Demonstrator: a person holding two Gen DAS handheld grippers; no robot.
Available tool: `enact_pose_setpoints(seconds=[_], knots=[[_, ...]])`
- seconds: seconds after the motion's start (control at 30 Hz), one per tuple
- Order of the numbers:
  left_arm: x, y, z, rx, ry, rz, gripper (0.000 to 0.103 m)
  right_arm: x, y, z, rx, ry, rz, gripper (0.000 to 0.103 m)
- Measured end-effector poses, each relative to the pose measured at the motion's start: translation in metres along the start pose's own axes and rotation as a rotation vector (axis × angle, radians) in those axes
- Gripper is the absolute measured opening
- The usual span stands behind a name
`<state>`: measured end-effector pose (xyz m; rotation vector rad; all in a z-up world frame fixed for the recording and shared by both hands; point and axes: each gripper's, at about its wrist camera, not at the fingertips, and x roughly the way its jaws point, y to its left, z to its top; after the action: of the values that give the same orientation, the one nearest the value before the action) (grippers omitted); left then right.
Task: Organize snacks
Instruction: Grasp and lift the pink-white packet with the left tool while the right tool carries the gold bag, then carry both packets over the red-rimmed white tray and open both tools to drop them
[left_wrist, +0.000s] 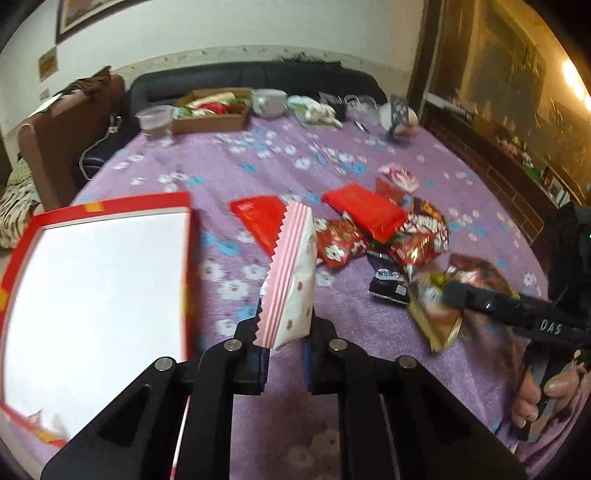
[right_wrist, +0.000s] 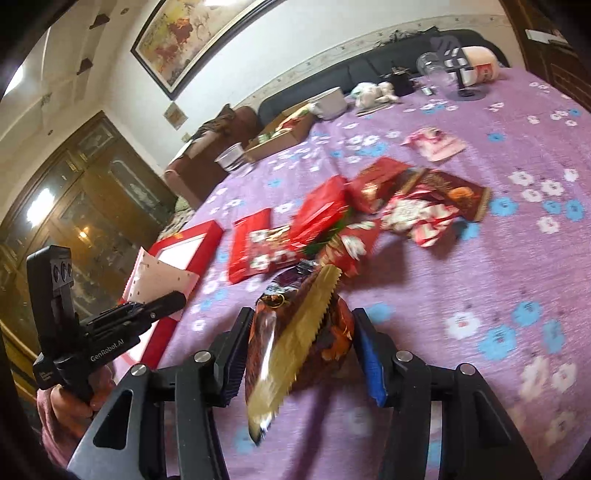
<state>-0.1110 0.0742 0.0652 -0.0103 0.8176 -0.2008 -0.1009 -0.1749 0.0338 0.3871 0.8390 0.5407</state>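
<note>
Packets are filling both my grippers. My left gripper (left_wrist: 284, 354) is pinching, jaws nearly shut, a light, crinkly pink-striped packet (left_wrist: 291, 280) standing up between them, red box (left_wrist: 92, 280) just left. My right gripper (right_wrist: 299, 354) is clamping, half-open, a puffy brown-and-gold packet (right_wrist: 295, 339) by its belly. Both are pointing downward.
</note>
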Motion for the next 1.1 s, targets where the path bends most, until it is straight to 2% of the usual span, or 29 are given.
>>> enact_pose_setpoints(seconds=[0.2,0.4,0.57,0.7,0.8,0.87,0.93,1.0,1.1], knots=[[-0.032,0.034,-0.009,-0.015,-0.053,0.103,0.012,0.018,0.05,0.002,-0.041,0.019,0.143,0.052],[-0.038,0.089,-0.028,-0.093,-0.021,0.192,0.012,0.064,0.097,0.009,-0.002,0.064,0.302,0.052],[-0.036,0.119,-0.046,-0.142,0.016,0.233,0.012,0.11,0.14,0.01,-0.022,0.113,0.342,0.052],[-0.034,0.132,-0.053,-0.163,0.04,0.251,0.012,0.142,0.171,0.005,-0.058,0.166,0.336,0.054],[-0.037,0.14,-0.055,-0.175,0.037,0.302,0.015,0.154,0.183,0.002,-0.074,0.186,0.334,0.055],[-0.041,0.146,-0.055,-0.183,0.024,0.327,0.022,0.152,0.188,0.001,-0.075,0.18,0.355,0.057],[-0.046,0.149,-0.056,-0.193,0.011,0.343,0.04,0.146,0.189,0.002,-0.082,0.146,0.37,0.06],[-0.05,0.146,-0.054,-0.192,-0.008,0.345,0.045,0.137,0.181,0.004,-0.077,0.111,0.349,0.063],[-0.054,0.137,-0.05,-0.169,-0.03,0.336,0.045,0.12,0.157,0.011,-0.043,0.074,0.318,0.063]])
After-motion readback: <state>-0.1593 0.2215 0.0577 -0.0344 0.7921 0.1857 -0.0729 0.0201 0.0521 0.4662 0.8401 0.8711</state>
